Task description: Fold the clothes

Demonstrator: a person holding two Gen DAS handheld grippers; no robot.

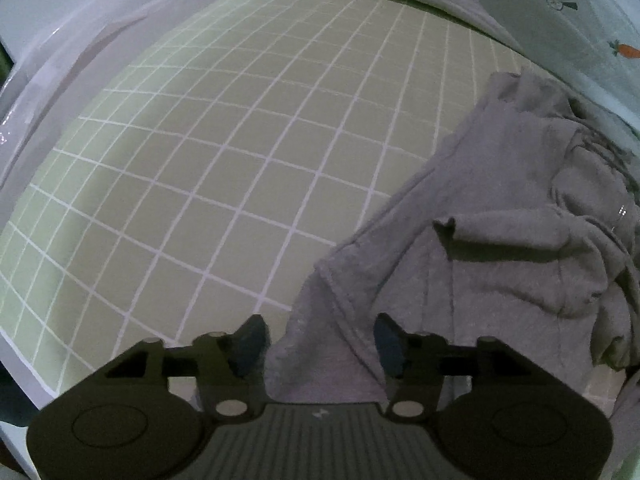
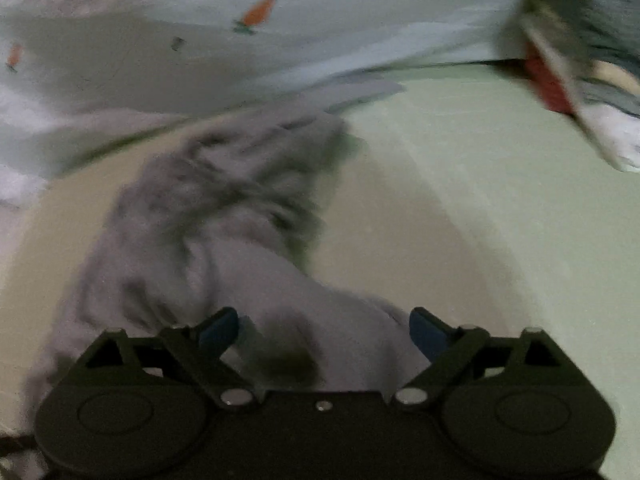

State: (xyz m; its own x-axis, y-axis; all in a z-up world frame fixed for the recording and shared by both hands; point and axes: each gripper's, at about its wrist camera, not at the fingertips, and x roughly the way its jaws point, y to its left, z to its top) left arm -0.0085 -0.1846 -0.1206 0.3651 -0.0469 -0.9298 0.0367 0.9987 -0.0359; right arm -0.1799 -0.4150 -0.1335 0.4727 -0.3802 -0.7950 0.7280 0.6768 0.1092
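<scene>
Nearest the lens in the left wrist view, the left gripper (image 1: 320, 346) stands with its blue-padded fingers (image 1: 250, 346) spread apart, a flap of the grey garment (image 1: 460, 264) lying in the gap between them – whether either pad touches the cloth cannot be told. To the left and ahead stretches a pale green mat (image 1: 208, 168) ruled with white grid lines, bare over most of its area. White sheeting (image 1: 52, 60) rims the mat on the left and far sides. Further right the garment is heaped in loose folds, one flap doubled back over the rest, running from the fingers toward the far right edge. Beyond it hangs a pale cloth printed with a small carrot (image 1: 626, 50).

From the right wrist view, heavily blurred, the right gripper (image 2: 324, 330) also has its fingers (image 2: 426, 332) wide apart, with the grey garment (image 2: 208, 220) bunched beneath and ahead of them – nothing is clamped. The heap spreads to the left and centre on the green mat (image 2: 480, 200), which is bare on the right. Behind runs the carrot-print cloth (image 2: 256, 16), and at far right sits a smeared red and grey thing (image 2: 548, 80), too blurred to name
</scene>
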